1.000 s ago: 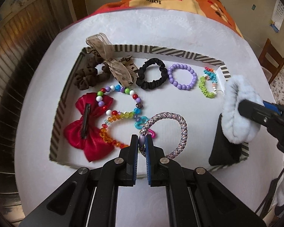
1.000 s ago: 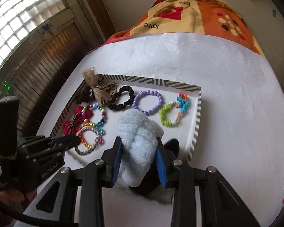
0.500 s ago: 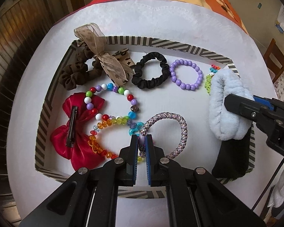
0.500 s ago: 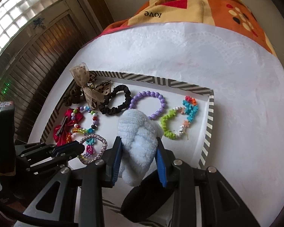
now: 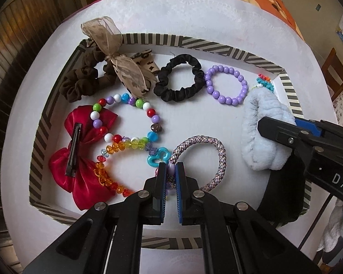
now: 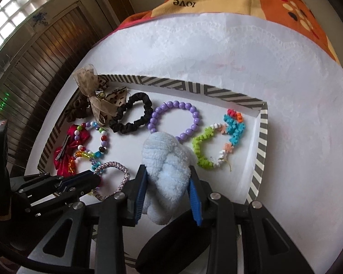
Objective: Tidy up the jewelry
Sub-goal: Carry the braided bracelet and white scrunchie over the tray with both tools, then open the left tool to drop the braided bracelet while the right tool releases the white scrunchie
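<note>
- Your left gripper (image 5: 170, 171) reached low into the striped tray (image 5: 194, 43) from its near edge, jaws pinched tight on the braided bracelet (image 5: 201, 159), which lay on the tray floor just beside the rainbow bead bracelet (image 5: 125, 146).
- Your right gripper (image 6: 168, 182) came in from the tray's right side, jaws clamped on the fluffy pale-blue scrunchie (image 6: 167, 159), held above a black object (image 6: 171, 239).
- The purple bead bracelet (image 6: 173, 118) and black scrunchie (image 6: 132, 116) lay beyond, along the far wall.
</note>
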The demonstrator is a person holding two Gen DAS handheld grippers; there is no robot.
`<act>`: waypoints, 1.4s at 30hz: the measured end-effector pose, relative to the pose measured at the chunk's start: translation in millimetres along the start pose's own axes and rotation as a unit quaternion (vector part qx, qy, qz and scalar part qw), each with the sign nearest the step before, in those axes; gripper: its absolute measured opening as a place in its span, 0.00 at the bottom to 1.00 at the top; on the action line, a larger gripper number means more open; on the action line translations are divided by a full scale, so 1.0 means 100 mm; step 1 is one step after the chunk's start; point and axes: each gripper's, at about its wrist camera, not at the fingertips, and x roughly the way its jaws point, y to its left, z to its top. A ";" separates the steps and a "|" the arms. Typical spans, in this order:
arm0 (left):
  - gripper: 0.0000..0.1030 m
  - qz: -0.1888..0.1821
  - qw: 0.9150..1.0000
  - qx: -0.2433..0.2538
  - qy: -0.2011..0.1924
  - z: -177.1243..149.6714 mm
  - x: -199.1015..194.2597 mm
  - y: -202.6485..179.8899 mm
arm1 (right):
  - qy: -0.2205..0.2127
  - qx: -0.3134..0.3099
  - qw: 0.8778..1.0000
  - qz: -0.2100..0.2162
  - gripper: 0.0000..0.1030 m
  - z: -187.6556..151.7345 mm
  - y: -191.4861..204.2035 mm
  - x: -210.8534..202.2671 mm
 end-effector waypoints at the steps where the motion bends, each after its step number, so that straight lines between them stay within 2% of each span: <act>1: 0.00 0.001 1.000 0.001 0.000 -0.01 0.01 -0.01 | 0.001 0.000 1.000 -0.001 0.35 0.00 -0.01 0.01; 8: 0.00 0.002 1.000 0.002 -0.001 -0.03 0.01 0.00 | 0.004 0.007 1.000 -0.003 0.39 -0.01 -0.03 0.05; 15: 0.00 0.002 1.000 0.000 0.002 -0.02 0.01 0.02 | -0.007 0.018 1.000 0.003 0.53 0.00 -0.05 -0.04; 18: 0.00 0.003 1.000 -0.004 0.004 -0.03 -0.02 0.05 | -0.012 0.022 1.000 0.002 0.54 -0.01 -0.06 -0.09; 20: 0.05 0.002 1.000 -0.008 0.006 -0.04 -0.03 0.07 | -0.016 0.026 1.000 0.003 0.54 -0.02 -0.07 -0.13; 23: 0.06 -0.001 1.000 -0.015 0.007 -0.07 -0.05 0.09 | -0.020 0.030 0.999 0.002 0.54 -0.03 -0.08 -0.18; 42: 0.06 0.014 0.999 -0.025 -0.026 -0.17 -0.40 0.17 | -0.063 0.052 0.997 -0.013 0.54 -0.31 -0.07 -0.54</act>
